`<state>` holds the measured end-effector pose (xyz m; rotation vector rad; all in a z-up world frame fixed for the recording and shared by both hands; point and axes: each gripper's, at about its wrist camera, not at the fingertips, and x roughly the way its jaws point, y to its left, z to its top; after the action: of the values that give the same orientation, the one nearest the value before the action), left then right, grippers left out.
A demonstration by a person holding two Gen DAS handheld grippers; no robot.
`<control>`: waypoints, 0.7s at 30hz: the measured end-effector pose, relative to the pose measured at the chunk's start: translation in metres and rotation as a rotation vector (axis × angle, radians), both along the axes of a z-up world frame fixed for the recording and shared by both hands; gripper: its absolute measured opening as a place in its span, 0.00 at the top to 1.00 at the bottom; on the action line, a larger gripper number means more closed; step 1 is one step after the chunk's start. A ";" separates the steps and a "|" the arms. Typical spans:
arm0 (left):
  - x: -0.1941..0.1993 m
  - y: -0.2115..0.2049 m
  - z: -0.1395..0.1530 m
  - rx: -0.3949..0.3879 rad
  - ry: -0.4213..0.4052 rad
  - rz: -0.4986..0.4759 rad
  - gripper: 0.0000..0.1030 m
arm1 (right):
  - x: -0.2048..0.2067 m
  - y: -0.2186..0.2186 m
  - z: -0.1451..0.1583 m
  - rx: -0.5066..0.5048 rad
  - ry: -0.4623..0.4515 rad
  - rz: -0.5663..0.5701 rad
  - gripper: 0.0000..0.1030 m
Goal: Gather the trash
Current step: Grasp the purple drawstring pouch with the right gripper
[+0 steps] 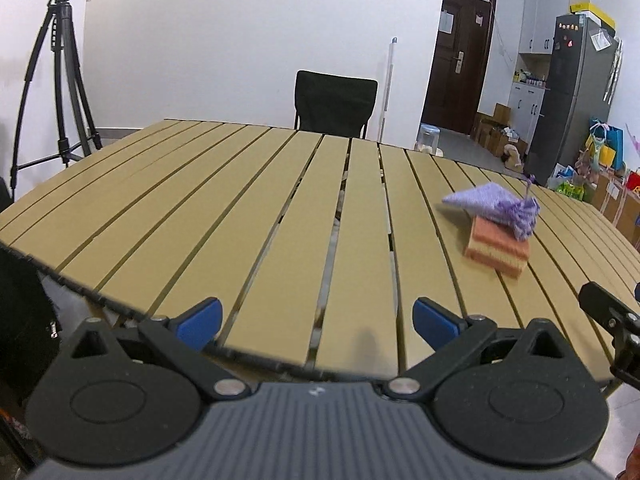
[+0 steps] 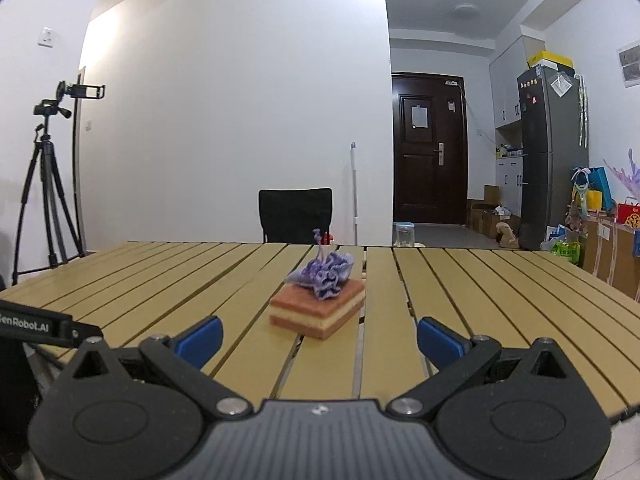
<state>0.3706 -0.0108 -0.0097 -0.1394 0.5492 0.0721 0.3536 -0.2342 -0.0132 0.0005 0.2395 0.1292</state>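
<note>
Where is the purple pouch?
The purple pouch lies on top of the sponge on the slatted table, straight ahead of the right gripper.

The only text that can be read is the white lettering "enRobot.AI" on a black bar [image 2: 36,326] at the left edge of the right wrist view; the start of the word is cut off by the picture's border. The bar belongs to the other handheld device, just left of the tabletop's [image 2: 460,280] near corner. Papers are stuck on the dark door [image 2: 430,148] beyond the tabletop, and magnets and a note sit on the fridge [image 2: 554,160] to the right of that door, but any writing on them is too small to make out. In the left wrist view no lettering can be read.
</note>
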 end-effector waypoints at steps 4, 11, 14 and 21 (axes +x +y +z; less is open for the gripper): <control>0.024 -0.002 0.006 0.009 -0.007 -0.010 0.00 | 0.032 0.003 0.008 -0.020 0.011 -0.006 0.00; 0.068 0.002 0.017 0.018 -0.013 0.006 0.00 | 0.093 0.023 0.023 -0.100 0.063 -0.019 0.00; 0.087 0.006 0.020 0.017 -0.006 0.008 0.00 | 0.118 0.035 0.022 -0.126 0.105 -0.032 0.00; 0.113 0.013 0.017 0.022 0.016 0.000 0.00 | 0.175 0.057 0.018 -0.166 0.182 -0.069 0.12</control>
<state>0.4834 0.0018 0.0073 -0.1177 0.5641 0.0789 0.5288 -0.1776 0.0046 -0.1444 0.4309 0.0402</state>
